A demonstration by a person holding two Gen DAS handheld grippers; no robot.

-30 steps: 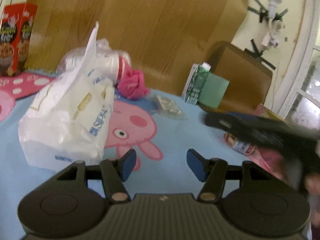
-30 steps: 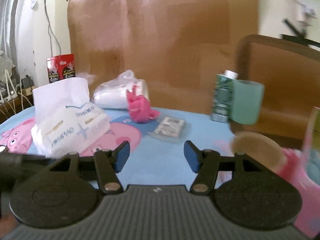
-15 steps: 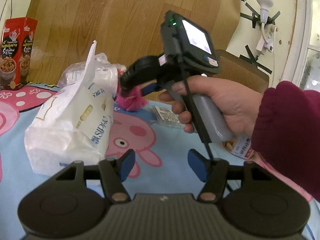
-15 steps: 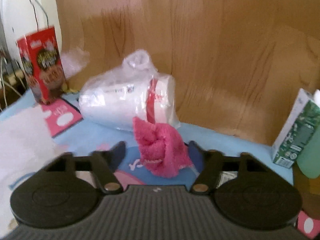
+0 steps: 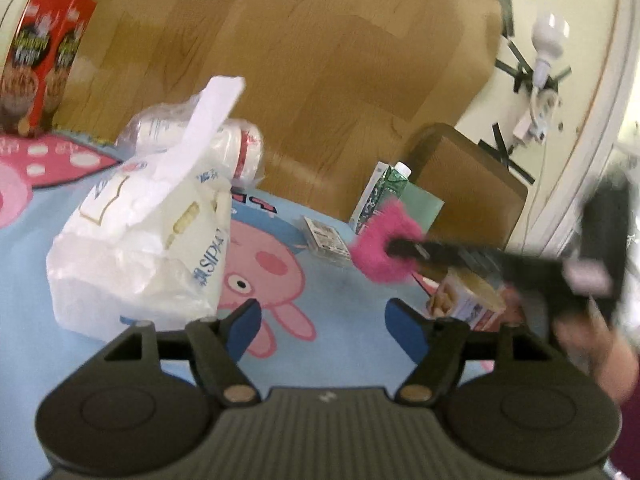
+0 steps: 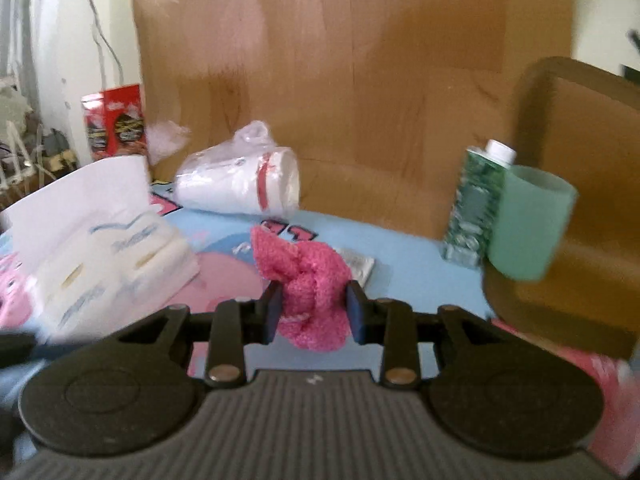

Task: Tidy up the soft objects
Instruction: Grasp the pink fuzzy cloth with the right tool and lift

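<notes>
The right gripper [image 6: 314, 316] is pinching a fluffy pink sock [image 6: 310, 280] between its fingers, the sock's long axis running forward from them, while the left gripper [image 5: 322, 330] is hovering spread, empty, above the worktop [image 5: 340, 312].

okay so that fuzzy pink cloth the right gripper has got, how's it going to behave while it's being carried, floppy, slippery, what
Probably floppy: the pink cloth bunches between the right gripper pads, with a lump sagging below them. Likely light, since a pinch on its middle holds the whole bundle up. Slipping seems unlikely given the fuzzy pile, though loose folds could drag on the blue mat if carried low.
</notes>
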